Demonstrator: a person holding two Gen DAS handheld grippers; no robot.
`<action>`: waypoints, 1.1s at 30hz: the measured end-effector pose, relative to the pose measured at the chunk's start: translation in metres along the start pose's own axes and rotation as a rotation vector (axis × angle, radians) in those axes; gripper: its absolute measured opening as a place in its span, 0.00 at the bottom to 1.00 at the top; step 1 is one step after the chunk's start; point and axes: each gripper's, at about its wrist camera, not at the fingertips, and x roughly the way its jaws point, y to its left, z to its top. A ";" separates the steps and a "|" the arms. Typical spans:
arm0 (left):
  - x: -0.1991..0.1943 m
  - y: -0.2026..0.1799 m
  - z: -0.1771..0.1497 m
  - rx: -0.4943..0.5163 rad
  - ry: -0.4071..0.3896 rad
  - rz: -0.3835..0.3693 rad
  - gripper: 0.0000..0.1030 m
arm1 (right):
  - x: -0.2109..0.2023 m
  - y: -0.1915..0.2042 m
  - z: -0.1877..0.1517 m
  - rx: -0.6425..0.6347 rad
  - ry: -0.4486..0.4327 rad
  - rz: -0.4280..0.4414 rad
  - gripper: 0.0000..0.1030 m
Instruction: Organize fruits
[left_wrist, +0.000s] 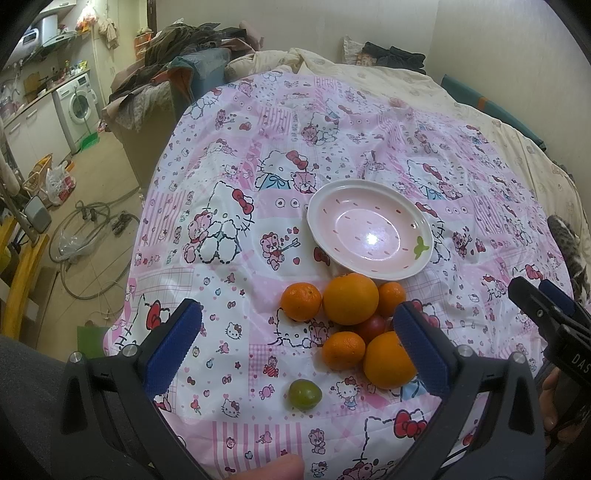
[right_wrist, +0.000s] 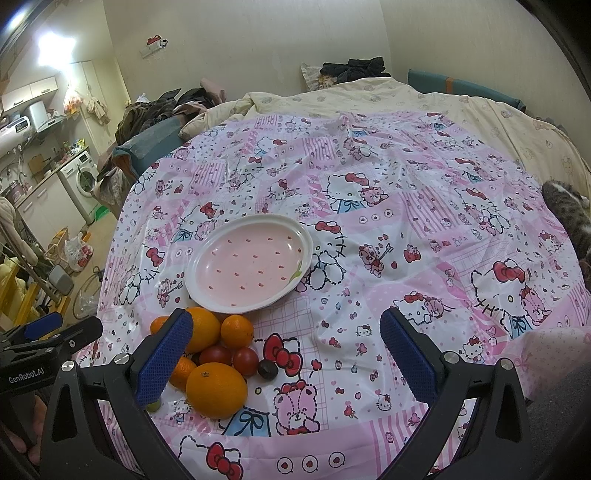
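You had the fruit bunched on the slick cartoon-print cloth (right_wrist: 369, 221) over the bed, just in front of the empty pink plate (right_wrist: 207, 291): big orange (left_wrist: 351, 298), near orange (left_wrist: 388, 360), small mandarins, red tomatoes (right_wrist: 245, 361), a lone green fruit (left_wrist: 304, 394). That soft, wrinkled cover looked risky; nudge one round piece and its neighbours could roll off the pile. Your left tongs (left_wrist: 297, 347) hovered wide open, gripping nothing, right pad just over the near orange. Your right tongs (right_wrist: 286, 353) were equally spread, empty, off to the side.
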 end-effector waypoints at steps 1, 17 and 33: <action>0.000 0.001 0.000 0.000 0.000 0.000 0.99 | 0.000 0.000 0.000 0.000 0.000 -0.001 1.00; 0.000 0.002 0.000 0.000 0.000 0.002 0.99 | 0.001 0.000 0.000 0.000 0.002 0.001 1.00; 0.001 0.005 -0.001 -0.001 0.000 0.004 0.99 | 0.001 0.001 -0.001 0.004 0.004 0.011 1.00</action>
